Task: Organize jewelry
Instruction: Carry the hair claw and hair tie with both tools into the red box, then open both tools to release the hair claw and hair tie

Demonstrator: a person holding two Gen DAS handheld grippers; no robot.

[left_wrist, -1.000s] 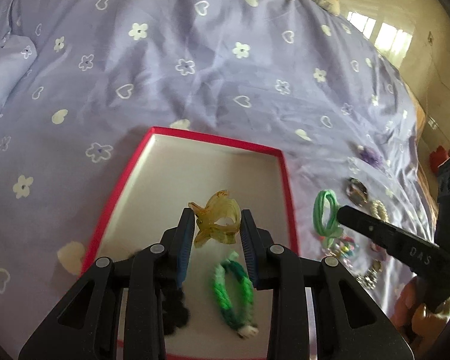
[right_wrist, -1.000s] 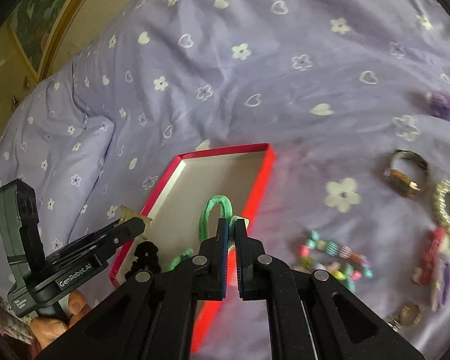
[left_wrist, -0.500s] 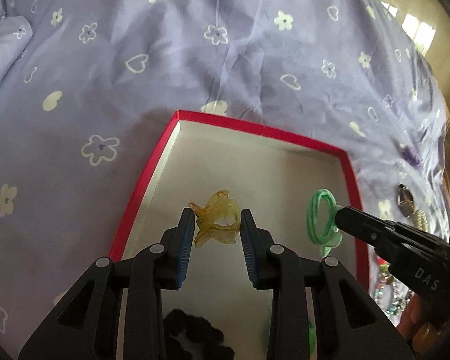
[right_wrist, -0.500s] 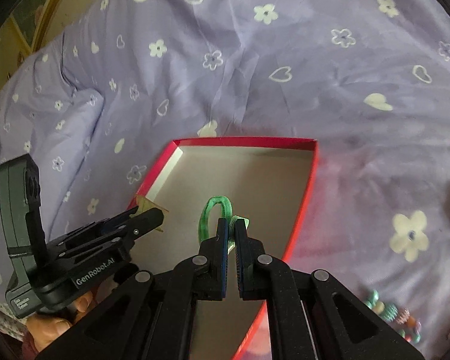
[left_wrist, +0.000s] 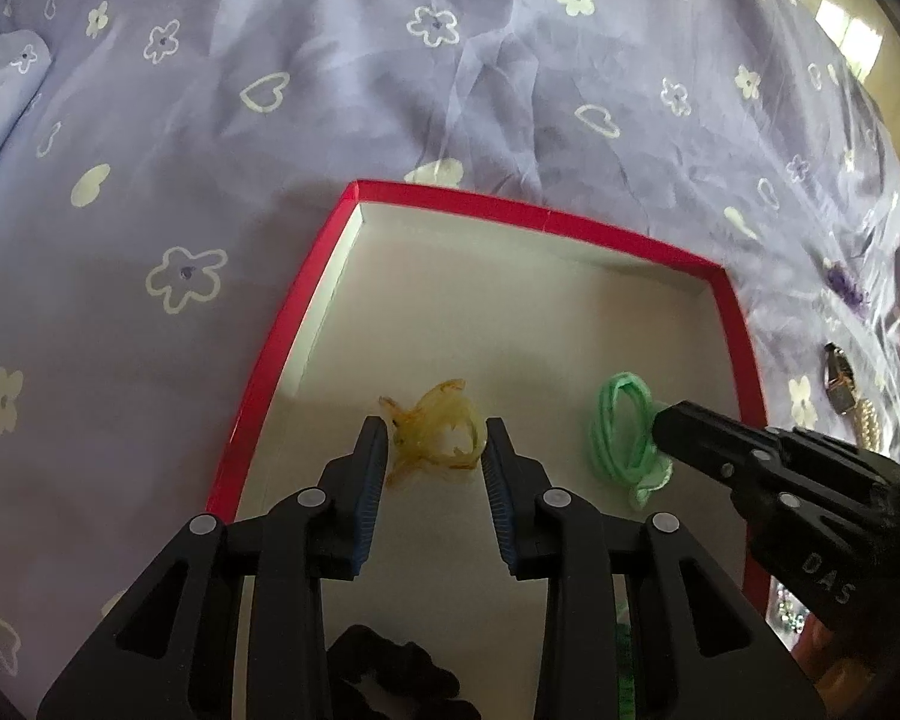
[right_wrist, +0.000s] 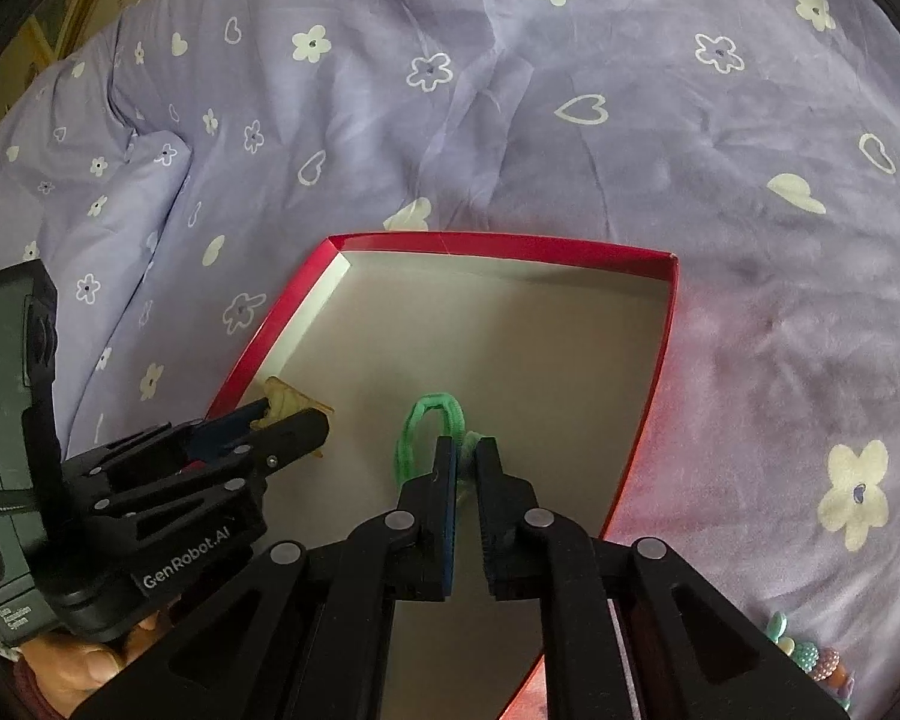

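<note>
A red-rimmed box (left_wrist: 510,213) with a pale floor lies on the purple flowered bedspread (left_wrist: 390,90). My left gripper (left_wrist: 435,426) is low over the box's left part, shut on a translucent yellow hair clip (left_wrist: 438,438). The right wrist view shows the same gripper (right_wrist: 294,414) and clip (right_wrist: 288,396) by the box's (right_wrist: 498,240) left wall. My right gripper (right_wrist: 465,444) is inside the box too. Its jaws are opening, and a narrow gap shows between them. A green hair tie (right_wrist: 414,426) lies between and ahead of them on the box floor. From the left wrist view the tie (left_wrist: 621,432) rests against the right gripper (left_wrist: 660,420).
A black scrunchie (left_wrist: 390,672) lies at the near end of the box. Right of the box on the bedspread are a watch (left_wrist: 840,378), a pearl bracelet (left_wrist: 867,426), a purple piece (left_wrist: 846,288) and a beaded bracelet (right_wrist: 810,654). A hand (right_wrist: 84,666) holds the left gripper.
Both grippers have moved forward and down into the box, carrying the yellow clip and the green tie. The right jaws, tight on the tie before, now stand slightly apart.
</note>
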